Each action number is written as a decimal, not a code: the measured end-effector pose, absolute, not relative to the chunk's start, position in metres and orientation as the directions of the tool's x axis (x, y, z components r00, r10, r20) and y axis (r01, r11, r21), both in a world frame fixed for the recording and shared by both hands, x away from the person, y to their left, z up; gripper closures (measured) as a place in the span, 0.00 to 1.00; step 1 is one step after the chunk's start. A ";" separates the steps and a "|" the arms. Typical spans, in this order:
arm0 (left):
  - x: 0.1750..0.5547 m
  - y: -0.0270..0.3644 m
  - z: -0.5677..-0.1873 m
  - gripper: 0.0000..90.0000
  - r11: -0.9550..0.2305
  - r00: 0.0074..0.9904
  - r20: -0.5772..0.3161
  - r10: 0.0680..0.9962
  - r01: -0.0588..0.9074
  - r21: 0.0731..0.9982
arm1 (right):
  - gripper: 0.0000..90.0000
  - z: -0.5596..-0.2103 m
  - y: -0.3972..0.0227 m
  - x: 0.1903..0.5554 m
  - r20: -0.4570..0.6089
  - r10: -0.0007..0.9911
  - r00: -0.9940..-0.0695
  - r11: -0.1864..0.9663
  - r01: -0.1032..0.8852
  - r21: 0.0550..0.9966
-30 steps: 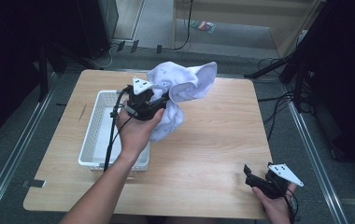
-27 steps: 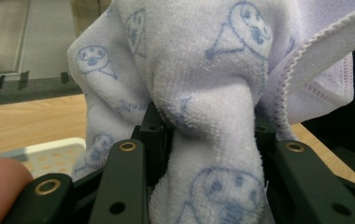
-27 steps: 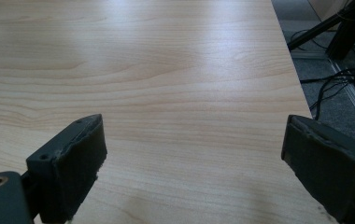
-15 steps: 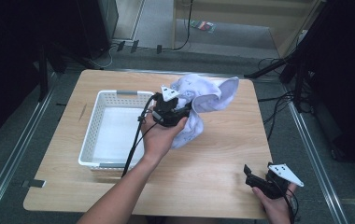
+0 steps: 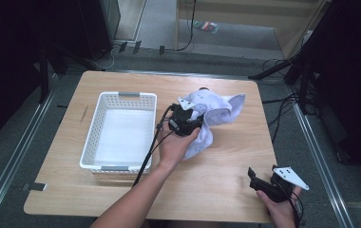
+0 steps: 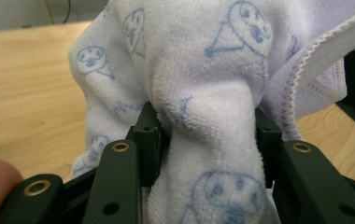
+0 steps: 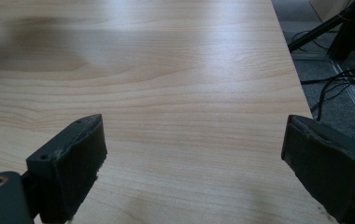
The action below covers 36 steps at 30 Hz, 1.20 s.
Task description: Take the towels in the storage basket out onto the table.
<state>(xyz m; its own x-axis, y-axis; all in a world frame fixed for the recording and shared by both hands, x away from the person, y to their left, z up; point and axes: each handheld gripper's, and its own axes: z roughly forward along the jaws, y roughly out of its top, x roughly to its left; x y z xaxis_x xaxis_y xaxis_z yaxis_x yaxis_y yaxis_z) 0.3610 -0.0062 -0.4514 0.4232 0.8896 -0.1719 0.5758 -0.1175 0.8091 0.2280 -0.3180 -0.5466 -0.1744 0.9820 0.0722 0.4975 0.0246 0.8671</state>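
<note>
A white towel with a pale blue printed pattern hangs bunched over the middle of the wooden table, right of the basket. My left gripper is shut on a fold of this towel, the cloth squeezed between both jaws in the left gripper view. My right gripper rests low near the table's front right corner. In the right gripper view its jaws stand wide apart around this gripper's midpoint, with only bare wood between them.
A white perforated plastic basket stands on the left half of the table. Black stands and cables lie on the floor beyond the right edge. The table's right edge runs close to my right gripper.
My left gripper has carried the towel rightward, from above the basket's right rim to the table's middle, and lower. The right gripper has stayed put.
</note>
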 end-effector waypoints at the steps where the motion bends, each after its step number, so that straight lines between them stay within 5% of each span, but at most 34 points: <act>1: 0.362 -0.007 -0.456 0.64 -0.120 0.421 -0.172 0.891 0.584 0.803 | 0.07 -0.547 -0.318 0.228 0.072 0.982 -0.174 0.025 0.497 0.867; 15: 0.367 -0.018 -0.497 0.60 -0.180 0.437 -0.169 0.883 0.650 0.738 | 0.07 -0.547 -0.318 0.228 0.072 0.982 -0.175 0.025 0.497 0.867; 17: 0.367 -0.020 -0.501 0.53 -0.172 0.437 -0.180 0.881 0.651 0.739 | 0.07 -0.547 -0.318 0.228 0.071 0.982 -0.175 0.026 0.496 0.868; 22: 0.368 -0.019 -0.498 0.14 -0.169 0.420 -0.199 0.885 0.689 0.705 | 0.07 -0.547 -0.318 0.228 0.072 0.982 -0.175 0.025 0.496 0.868; 25: 0.366 -0.014 -0.489 0.02 -0.165 0.421 -0.203 0.884 0.688 0.707 | 0.07 -0.547 -0.318 0.228 0.071 0.982 -0.176 0.026 0.496 0.868; 36: 0.352 0.008 -0.456 0.00 -0.189 0.501 -0.204 0.841 0.626 0.756 | 0.07 -0.547 -0.318 0.228 0.070 0.982 -0.174 0.027 0.498 0.866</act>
